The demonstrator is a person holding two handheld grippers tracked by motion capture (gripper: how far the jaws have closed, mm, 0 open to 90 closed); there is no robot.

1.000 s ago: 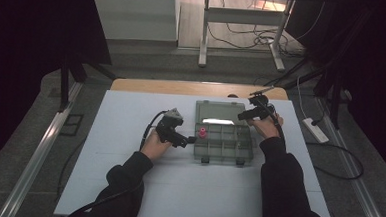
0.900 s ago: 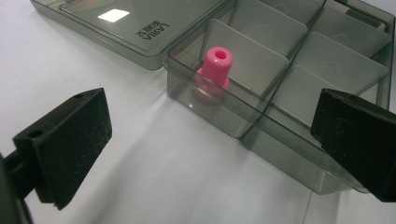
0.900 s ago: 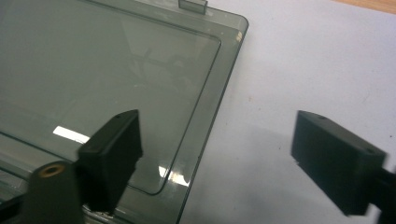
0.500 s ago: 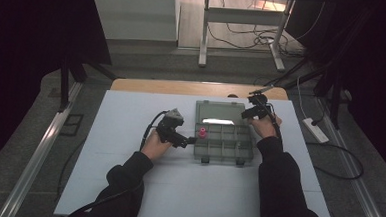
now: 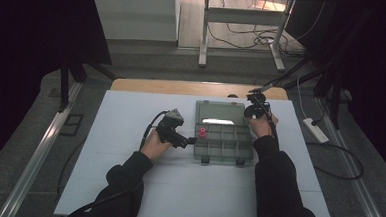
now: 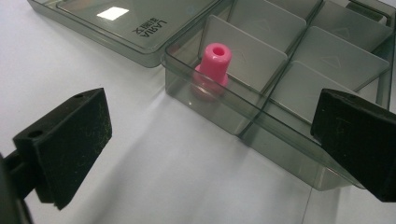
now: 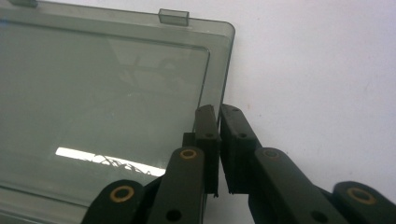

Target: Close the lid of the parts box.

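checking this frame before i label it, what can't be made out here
- Right gripper: its jaws have just been closing on the lid edge; the right gripper view does not settle whether the pads pinch the rim or only meet beside it.
- Pink piece: its base blurs behind the organiser box wall in the left gripper view.
- Lid lettering: upside down, partly unreadable.
- Left gripper: jaws wide, both cut by the frame edges.

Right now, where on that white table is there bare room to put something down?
The white table lies bare left of the left gripper, and along the near edge between the two sleeves. It is crowded in the middle: the open compartment box with its pink piece, and the right gripper at the lid's edge.
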